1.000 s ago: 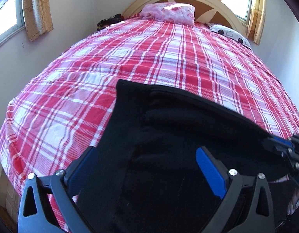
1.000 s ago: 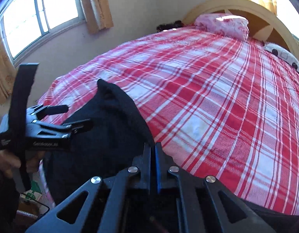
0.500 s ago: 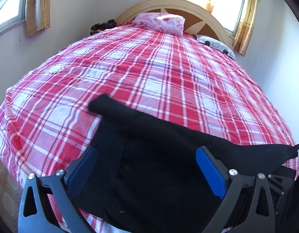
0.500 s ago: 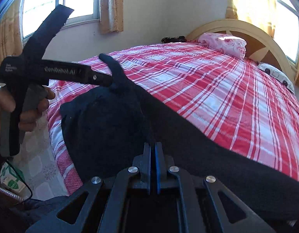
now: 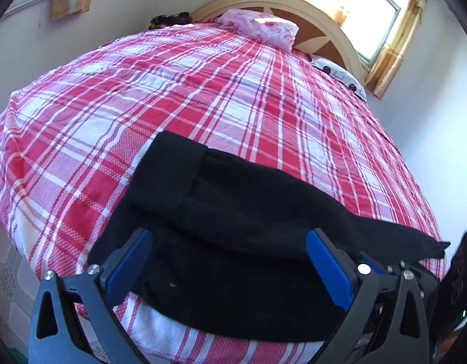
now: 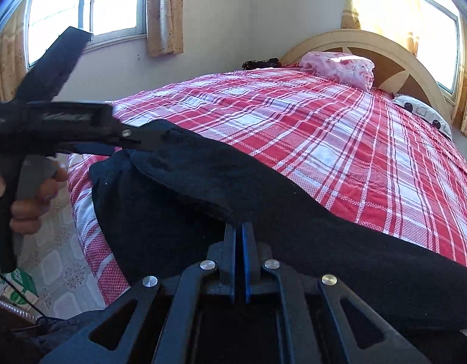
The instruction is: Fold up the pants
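I see the pants (image 5: 233, 236), black, lying at the near edge of the bed (image 5: 203, 91), part-folded, one flap doubled over. My right tongs (image 6: 238, 236) are clamped together on a fold of the pants; my left tongs (image 5: 227, 261) stand apart above the cloth, gripping nothing. Risks, as I judge: the pinched layer may drag the stack askew, or the pants may slide off the edge. The plaid cover looks slightly rumpled. Pillow (image 5: 260, 28) at the headboard, curtained windows, tiled floor.

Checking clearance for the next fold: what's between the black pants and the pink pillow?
Only bare plaid bedspread between the black pants and pink pillow; both wrist views show it.
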Tool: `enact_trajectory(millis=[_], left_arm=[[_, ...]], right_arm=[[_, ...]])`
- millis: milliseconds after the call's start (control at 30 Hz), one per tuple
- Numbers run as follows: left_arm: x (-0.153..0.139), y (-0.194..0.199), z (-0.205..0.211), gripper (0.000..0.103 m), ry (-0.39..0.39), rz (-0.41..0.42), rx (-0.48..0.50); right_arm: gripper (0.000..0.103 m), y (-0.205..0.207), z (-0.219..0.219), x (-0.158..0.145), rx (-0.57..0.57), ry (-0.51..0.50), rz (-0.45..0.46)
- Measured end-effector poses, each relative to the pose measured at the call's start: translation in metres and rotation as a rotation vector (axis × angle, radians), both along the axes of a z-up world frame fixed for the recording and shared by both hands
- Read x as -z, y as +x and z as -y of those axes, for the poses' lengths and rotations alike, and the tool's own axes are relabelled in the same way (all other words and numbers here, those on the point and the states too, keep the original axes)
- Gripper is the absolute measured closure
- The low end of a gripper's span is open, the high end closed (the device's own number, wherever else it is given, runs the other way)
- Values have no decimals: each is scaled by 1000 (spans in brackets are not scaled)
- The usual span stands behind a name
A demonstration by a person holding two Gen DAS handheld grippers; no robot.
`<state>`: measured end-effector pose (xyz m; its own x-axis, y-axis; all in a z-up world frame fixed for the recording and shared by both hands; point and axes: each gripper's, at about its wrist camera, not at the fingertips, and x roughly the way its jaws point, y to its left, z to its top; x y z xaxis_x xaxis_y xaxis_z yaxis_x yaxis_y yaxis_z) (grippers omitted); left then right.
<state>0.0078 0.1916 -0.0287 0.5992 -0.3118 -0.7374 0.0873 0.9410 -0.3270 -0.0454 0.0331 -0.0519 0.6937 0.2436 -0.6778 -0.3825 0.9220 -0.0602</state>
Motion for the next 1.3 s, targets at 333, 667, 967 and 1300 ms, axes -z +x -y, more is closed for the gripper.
enact_trajectory(millis=[333,667,967,1300], left_arm=[[30,17,-5,11,-182,-142,-108],[36,23,-8,20,-275,-188,-163],[12,19,-18,83,-330,-25,-135],[2,-13,-17,87,11,67,-116]], right_arm=[[99,-2,0,-17,4,24,39],[99,-21,-7,-31,-22,21,86],[99,-42,-12,-34,-59,5,105],[99,-59,-23,-23,-133,-30,70]])
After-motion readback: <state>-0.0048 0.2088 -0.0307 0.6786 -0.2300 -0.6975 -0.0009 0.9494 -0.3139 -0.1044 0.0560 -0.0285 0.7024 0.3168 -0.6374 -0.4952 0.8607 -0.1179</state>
